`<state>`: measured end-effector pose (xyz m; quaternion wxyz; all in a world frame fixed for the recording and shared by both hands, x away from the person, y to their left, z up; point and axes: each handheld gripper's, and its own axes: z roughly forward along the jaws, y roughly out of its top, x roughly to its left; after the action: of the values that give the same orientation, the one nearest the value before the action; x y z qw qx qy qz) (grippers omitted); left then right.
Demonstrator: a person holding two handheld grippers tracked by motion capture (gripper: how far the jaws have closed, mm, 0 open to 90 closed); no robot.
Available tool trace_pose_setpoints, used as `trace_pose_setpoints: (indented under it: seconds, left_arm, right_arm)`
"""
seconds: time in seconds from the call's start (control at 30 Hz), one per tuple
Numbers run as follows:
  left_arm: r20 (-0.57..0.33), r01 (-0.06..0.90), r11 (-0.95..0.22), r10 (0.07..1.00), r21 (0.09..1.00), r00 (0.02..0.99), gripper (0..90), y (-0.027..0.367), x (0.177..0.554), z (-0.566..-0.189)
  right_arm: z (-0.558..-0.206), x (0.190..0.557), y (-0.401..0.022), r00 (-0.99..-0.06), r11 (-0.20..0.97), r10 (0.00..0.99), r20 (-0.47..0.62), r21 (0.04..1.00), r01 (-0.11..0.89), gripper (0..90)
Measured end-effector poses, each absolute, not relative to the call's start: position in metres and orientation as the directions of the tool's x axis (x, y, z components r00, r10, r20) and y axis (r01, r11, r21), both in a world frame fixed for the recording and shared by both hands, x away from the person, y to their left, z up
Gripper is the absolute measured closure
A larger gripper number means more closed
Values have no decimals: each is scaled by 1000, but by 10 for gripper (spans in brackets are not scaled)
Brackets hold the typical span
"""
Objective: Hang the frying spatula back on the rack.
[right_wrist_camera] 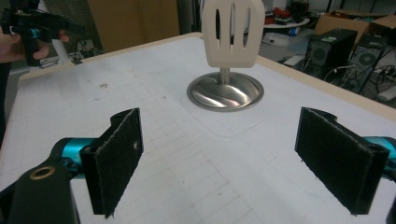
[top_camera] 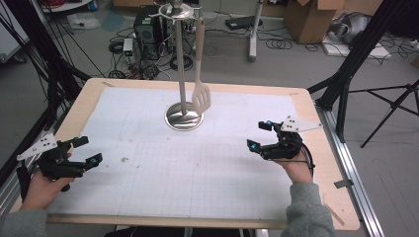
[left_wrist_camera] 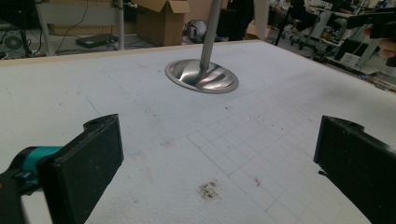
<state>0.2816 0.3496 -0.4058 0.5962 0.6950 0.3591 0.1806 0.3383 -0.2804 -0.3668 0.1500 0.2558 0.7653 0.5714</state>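
The left claw (top_camera: 83,150) hovers low over the tabletop (top_camera: 148,177), jaws spread wide with nothing between them. The right claw (top_camera: 260,134) does the same on the other side, wide open and empty, well apart from the left one. Ahead of both claws, between them and toward the far edge, stands a steel rack (top_camera: 184,116) with a round base and an upright pole. A pale slotted spatula (top_camera: 201,96) hangs from the rack's top, its blade just above the base, on the side nearer the right claw. In the right claw's view the spatula (right_wrist_camera: 232,32) hangs straight ahead, in front of the pole.
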Motion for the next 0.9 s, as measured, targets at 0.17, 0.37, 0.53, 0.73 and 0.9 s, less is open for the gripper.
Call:
trace_pose_setpoints:
  seconds: [0.17, 0.37, 0.53, 0.73, 0.9]
  left_arm:
    - [-174, 284, -35, 718, 958, 674, 18, 351, 281, -405]
    - [-173, 283, -33, 720, 959, 672, 18, 353, 281, -405]
    - [-173, 283, -35, 717, 959, 675, 19, 353, 282, -405]
    - [-176, 284, -34, 713, 958, 679, 18, 353, 282, -406]
    - [-188, 290, -32, 693, 956, 696, 18, 351, 282, -406]
  right_arm:
    - [-377, 333, -287, -797, 198, 599, 77, 950, 240, 144]
    - [-383, 327, -296, -783, 183, 617, 79, 953, 241, 144]
    - [-386, 323, -301, -777, 174, 623, 94, 951, 255, 144]
    - [-392, 319, -308, -767, 173, 635, 97, 949, 263, 144]
    - [-396, 314, -314, -759, 173, 642, 106, 945, 278, 144]
